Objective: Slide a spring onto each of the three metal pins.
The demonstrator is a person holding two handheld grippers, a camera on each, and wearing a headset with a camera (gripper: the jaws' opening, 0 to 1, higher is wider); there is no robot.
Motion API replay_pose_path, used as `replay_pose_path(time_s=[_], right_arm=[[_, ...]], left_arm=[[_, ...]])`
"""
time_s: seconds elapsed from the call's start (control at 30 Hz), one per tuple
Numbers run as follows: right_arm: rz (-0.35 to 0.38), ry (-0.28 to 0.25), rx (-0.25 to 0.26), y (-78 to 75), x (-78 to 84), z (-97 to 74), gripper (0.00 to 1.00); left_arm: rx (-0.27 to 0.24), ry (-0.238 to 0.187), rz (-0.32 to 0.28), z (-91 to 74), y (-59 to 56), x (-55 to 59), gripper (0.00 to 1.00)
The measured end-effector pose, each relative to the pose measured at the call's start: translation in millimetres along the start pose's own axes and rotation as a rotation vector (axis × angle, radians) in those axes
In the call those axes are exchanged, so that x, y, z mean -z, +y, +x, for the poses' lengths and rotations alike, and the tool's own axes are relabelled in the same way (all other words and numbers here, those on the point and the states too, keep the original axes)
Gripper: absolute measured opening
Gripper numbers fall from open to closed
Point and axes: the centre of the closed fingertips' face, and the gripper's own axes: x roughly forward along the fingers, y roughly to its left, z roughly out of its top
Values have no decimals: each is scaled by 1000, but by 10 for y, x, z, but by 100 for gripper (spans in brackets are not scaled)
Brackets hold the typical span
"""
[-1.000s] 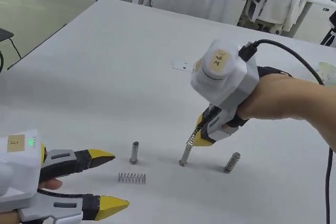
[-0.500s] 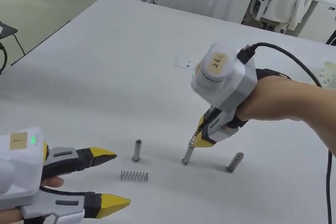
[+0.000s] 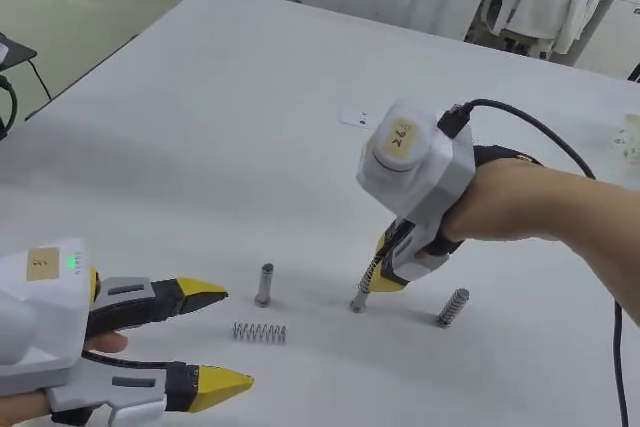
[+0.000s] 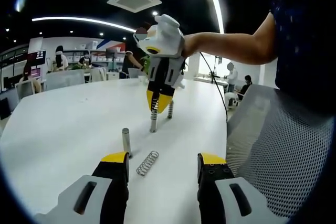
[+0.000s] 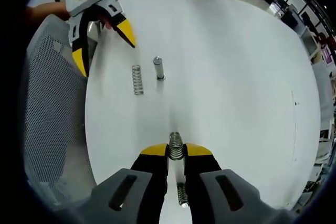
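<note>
Since a second ago, the right gripper (image 3: 380,272) has dipped lower over the middle pin (image 3: 357,299).

Head view: its jaws pinch the held spring (image 3: 371,272) at that pin's top. A loose spring (image 3: 259,331) lies on the white bench (image 3: 200,127) beside the bare pin (image 3: 265,285). The third pin (image 3: 452,307) already wears one. A handwritten label (image 3: 398,135) seems to read "26".

Left gripper view: the left gripper (image 4: 163,160) has its jaws spread, with the loose spring just ahead.

Right gripper view: the jaws are pressed onto the coil.

The springs look light, bouncy and easily flicked, so a gentle mid-coil grip seems best.
</note>
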Motion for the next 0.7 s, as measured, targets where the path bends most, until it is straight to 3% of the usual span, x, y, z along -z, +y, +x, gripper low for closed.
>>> replay_pose_path(time_s=[0.7], right_arm=[[22,31,-23,67,104,242,9]], left_arm=[[-4,1,2,-2,12,-6,47]])
